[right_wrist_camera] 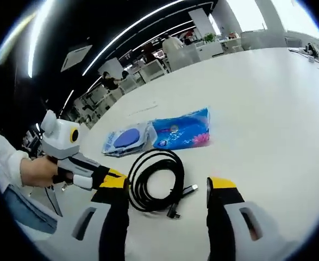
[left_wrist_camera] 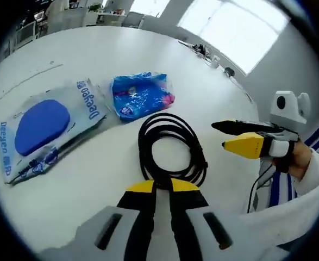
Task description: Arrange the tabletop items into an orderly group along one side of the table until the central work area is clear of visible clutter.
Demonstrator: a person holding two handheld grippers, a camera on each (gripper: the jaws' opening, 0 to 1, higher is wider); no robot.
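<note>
Nearby, a clear packet (left_wrist_camera: 42, 130) holds a blue pad (left_wrist_camera: 41, 125); left gripper (left_wrist_camera: 163, 186) pinches the cable (left_wrist_camera: 171, 147), right gripper (right_wrist_camera: 169, 186) agape.

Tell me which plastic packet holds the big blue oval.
The clear packet printed "Deegeo", farther from the coiled black cable; the other packet is solid blue with pink.

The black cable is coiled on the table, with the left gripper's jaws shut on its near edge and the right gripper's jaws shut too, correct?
Not quite. The right gripper has its jaws wide apart, as the right gripper view shows, with the black cable lying between them. The rest holds: the cable is coiled on the table, and the left gripper is shut on its near edge.
</note>
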